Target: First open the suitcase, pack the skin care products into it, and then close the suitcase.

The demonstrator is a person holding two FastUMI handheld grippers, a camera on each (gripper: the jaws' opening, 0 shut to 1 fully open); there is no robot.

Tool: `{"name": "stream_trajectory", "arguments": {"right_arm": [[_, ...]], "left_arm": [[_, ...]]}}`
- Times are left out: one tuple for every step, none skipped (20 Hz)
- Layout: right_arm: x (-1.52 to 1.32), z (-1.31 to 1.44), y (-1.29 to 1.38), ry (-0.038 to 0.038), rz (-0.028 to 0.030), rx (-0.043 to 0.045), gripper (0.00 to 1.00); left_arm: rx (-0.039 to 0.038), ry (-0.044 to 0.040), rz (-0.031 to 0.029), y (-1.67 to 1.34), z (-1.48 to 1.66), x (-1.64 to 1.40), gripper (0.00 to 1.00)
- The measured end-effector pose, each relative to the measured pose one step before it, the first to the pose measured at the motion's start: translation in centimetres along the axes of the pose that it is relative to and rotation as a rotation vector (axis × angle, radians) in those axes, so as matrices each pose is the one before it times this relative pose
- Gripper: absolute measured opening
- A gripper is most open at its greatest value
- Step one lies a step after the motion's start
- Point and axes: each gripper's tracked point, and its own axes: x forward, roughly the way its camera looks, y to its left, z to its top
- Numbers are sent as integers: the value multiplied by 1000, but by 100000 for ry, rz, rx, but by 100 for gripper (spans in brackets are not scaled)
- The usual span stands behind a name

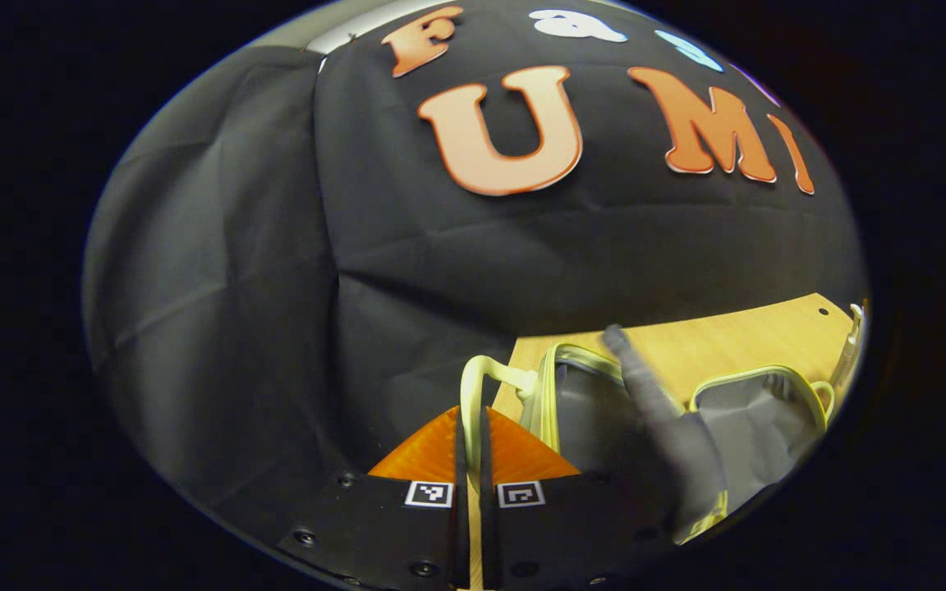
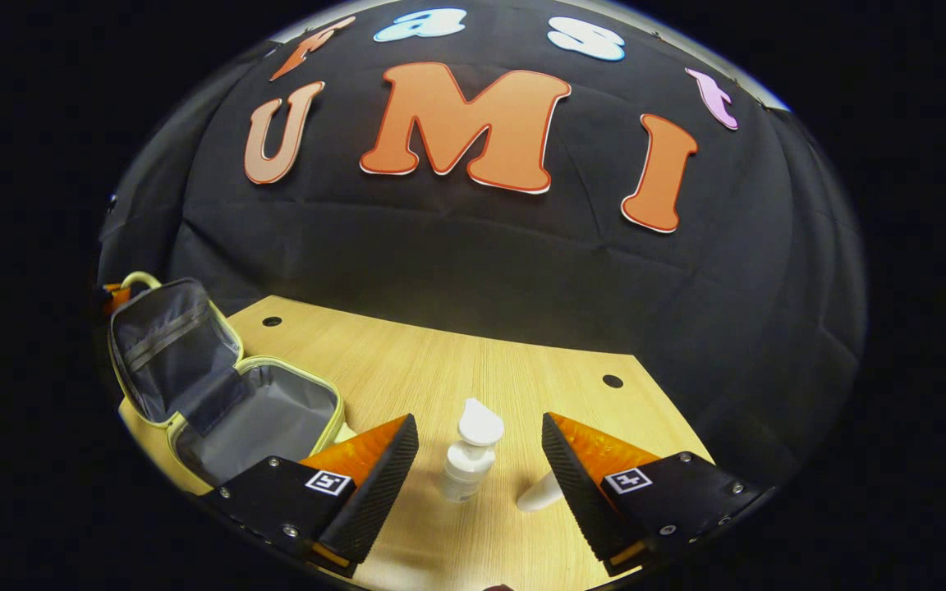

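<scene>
Suitcase (image 2: 227, 386): soft zip case, lying open on the wooden table (image 2: 456, 361), lid propped up at its far side. Left gripper (image 1: 473, 435): fingers pinched together on the case's pale carry handle (image 1: 481, 373), steadying it. Pump bottle (image 2: 469, 451): upright, right of the suitcase, between the spread fingers of the right gripper (image 2: 477, 468), untouched. Likely light, rigid, smooth plastic; best gripped at the body below the pump. White item (image 2: 540, 494) just beyond, possibly a tube.

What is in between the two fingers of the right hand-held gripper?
In the right gripper view, a white pump bottle stands upright on the wooden table in the gap of the open right hand-held gripper. Neither finger touches it.
</scene>
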Motion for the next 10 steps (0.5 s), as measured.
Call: {"name": "stream_trajectory", "arguments": {"right_arm": [[49,319,87,597,-372,907,96],[-76,217,84,630,-156,897,96],[-31,179,-15,431,-298,299,96],[-134,211,-112,333,-178,251,96],[-45,3,-221,257,-407,226,96],[-122,19,-280,208,-567,376,96],[-57,66,-284,261,-608,475,96],[-177,-192,-290,269,-385,555,96],[-110,-145,-429,192,-665,537,96],[-136,-200,-425,41,-469,474,96]], "left_arm": [[-3188,3850,-1094,254,-1828,1192,6],[-3229,3933,-1132,250,-1716,926,6],[-2749,3990,-2022,138,-1754,1067,6],[-3010,5471,-1791,-65,-1985,925,6],[-2752,3708,-1908,-55,-1788,1528,6],[2117,3346,4052,833,-1219,1242,6],[2979,276,3626,-88,-585,110,18],[2103,-911,1350,-381,304,185,21],[469,-1330,451,-617,80,-417,21],[1146,-1924,-290,-350,613,-777,27]]}}
